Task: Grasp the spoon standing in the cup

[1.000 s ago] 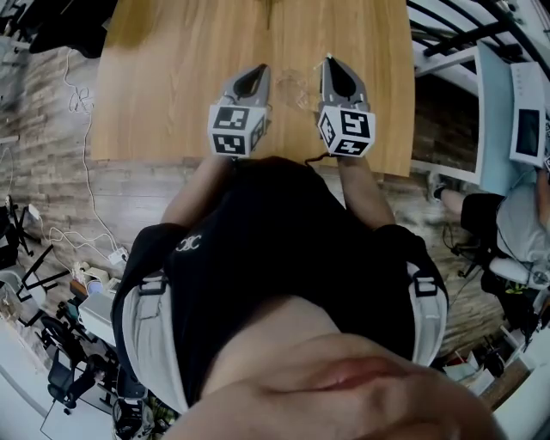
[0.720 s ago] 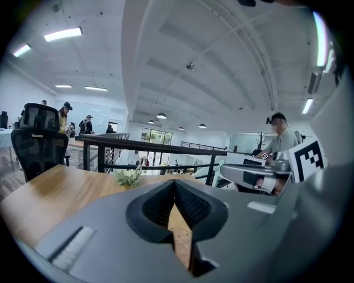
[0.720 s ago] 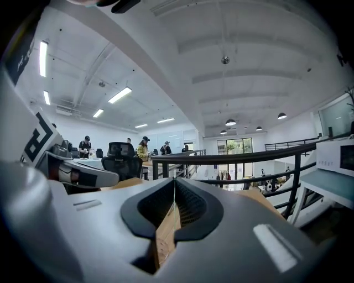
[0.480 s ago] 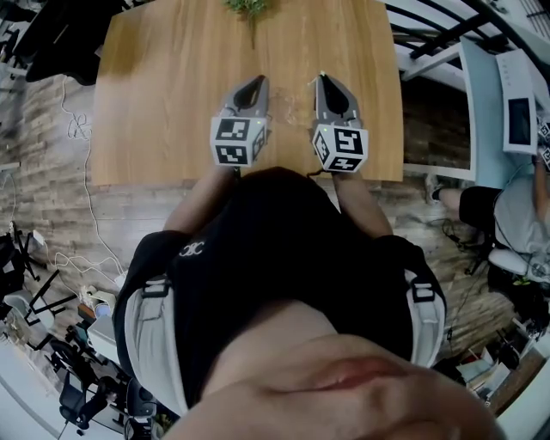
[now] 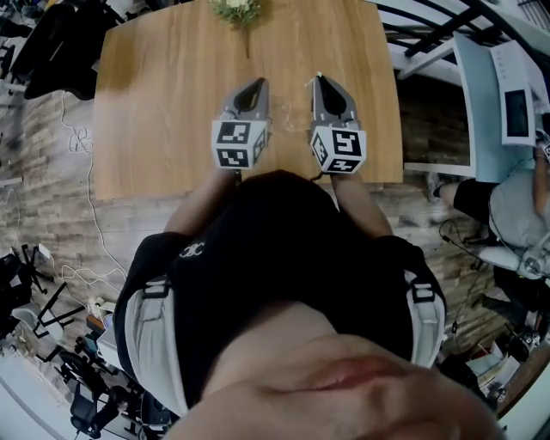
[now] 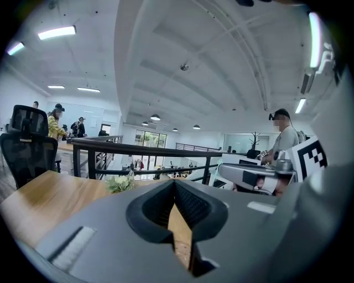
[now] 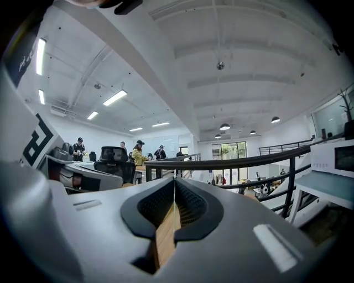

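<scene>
In the head view both grippers hang over the wooden table (image 5: 155, 103), side by side and pointing away from me. My left gripper (image 5: 255, 82) is shut with nothing in it; in its own view the left gripper (image 6: 175, 183) has its pads meeting at the tip. My right gripper (image 5: 320, 78) is also shut and empty, as the right gripper (image 7: 175, 180) shows in its own view. Between the two lies a faint glassy shape (image 5: 290, 116) that may be the cup. I cannot make out a spoon in any view.
A small bunch of white flowers (image 5: 235, 9) lies at the table's far edge and shows again as flowers (image 6: 120, 183) in the left gripper view. Behind the table runs a black railing (image 6: 110, 145). A seated person (image 5: 516, 206) is at the right.
Both grippers have moved a little farther out over the table, still shut. The flowers at the far edge have come into the head view.
</scene>
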A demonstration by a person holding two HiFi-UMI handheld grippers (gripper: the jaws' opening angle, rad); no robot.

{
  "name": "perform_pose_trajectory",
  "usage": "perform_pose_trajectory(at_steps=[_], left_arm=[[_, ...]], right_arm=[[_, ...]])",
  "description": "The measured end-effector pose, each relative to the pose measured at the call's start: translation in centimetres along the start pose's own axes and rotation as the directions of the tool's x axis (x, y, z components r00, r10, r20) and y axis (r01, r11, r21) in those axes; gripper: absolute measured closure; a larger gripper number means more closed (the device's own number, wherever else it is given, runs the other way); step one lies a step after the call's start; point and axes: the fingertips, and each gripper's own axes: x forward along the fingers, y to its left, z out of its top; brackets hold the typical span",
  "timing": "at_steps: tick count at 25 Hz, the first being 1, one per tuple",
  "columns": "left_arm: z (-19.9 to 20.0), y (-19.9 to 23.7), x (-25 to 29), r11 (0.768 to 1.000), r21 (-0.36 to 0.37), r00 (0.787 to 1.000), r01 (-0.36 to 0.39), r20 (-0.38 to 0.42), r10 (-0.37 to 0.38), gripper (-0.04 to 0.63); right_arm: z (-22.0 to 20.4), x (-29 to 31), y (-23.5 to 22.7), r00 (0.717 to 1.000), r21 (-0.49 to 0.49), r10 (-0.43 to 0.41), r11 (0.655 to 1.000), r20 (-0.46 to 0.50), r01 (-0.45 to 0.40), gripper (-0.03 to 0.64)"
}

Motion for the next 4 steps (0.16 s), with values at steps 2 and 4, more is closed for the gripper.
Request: perform_pose_trajectory(at_steps=[2,4], left_arm=[[0.09,0.36,0.10,1.000,-0.002,1.000,-0.002,0.001,0.002,0.583],[0.25,0.75,0.17,1.000,-0.004,1.000,-0.003,0.004,0.003,0.583]], right_arm=[[0.06,0.23,0.04,1.000,0.003,-0.001,1.000,0.003,0.001,0.612],[0.08,0.51,0.15,1.000,0.008,-0.001,1.000,0.005,0.001,0.612]])
